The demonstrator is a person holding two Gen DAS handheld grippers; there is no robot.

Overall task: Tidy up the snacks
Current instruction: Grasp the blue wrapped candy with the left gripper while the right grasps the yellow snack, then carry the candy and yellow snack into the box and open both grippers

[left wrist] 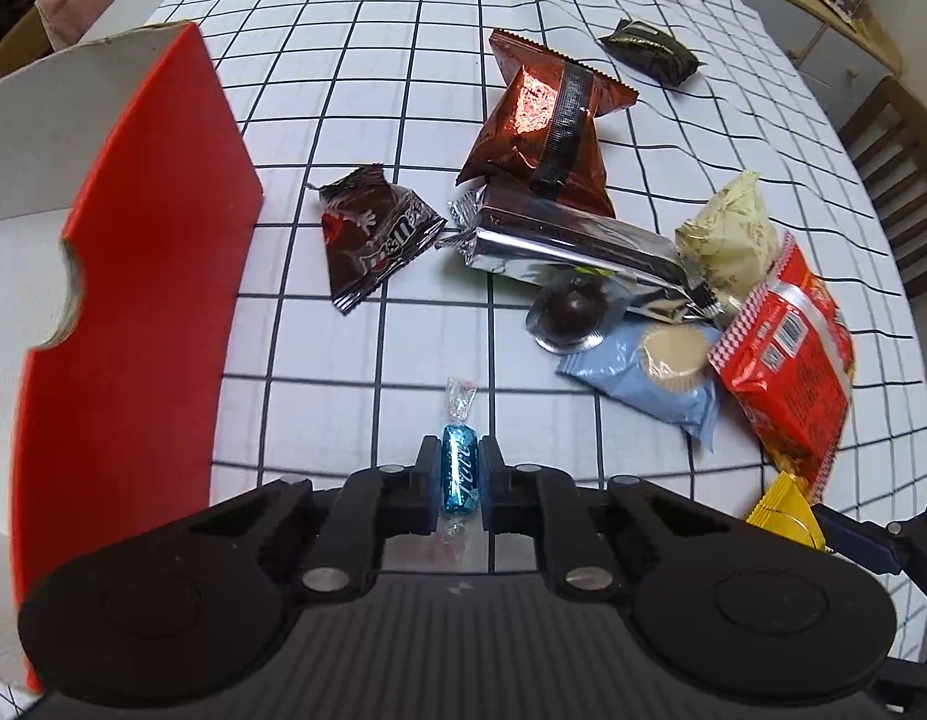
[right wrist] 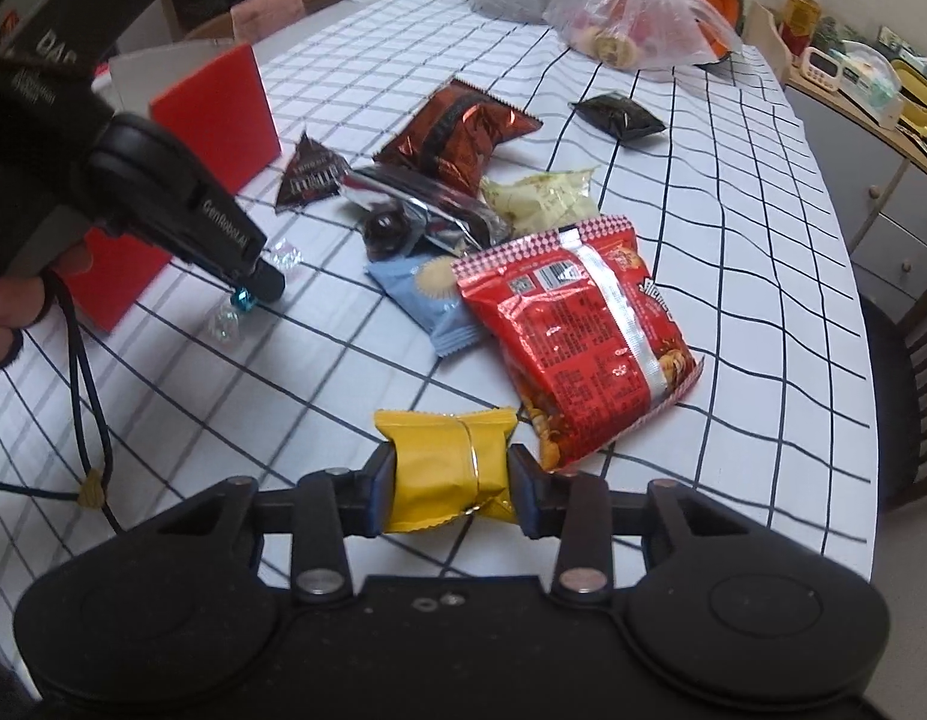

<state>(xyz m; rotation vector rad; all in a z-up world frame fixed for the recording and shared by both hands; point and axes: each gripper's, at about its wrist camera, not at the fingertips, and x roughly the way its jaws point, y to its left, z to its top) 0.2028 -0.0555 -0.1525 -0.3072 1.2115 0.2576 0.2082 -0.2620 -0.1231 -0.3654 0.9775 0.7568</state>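
My left gripper (left wrist: 460, 477) is shut on a small blue foil-wrapped candy (left wrist: 460, 468), its clear twisted ends sticking out front and back. From the right wrist view the left gripper (right wrist: 247, 294) shows at left with the blue candy (right wrist: 242, 300) just above the cloth. My right gripper (right wrist: 451, 474) is shut on a yellow snack packet (right wrist: 448, 468), also visible in the left view as a yellow packet (left wrist: 787, 513). A pile of snacks lies ahead: red bag (right wrist: 583, 336), light blue packet (right wrist: 427, 294), silver packet (left wrist: 571, 240), brown M&M's pouch (left wrist: 373, 234).
A red and white cardboard box (left wrist: 139, 276) stands open at the left on the checked tablecloth (left wrist: 343, 360). A copper-brown bag (left wrist: 541, 120) and a dark green packet (left wrist: 649, 51) lie farther back. Plastic bags (right wrist: 631, 24) sit at the far end. The table edge curves along the right.
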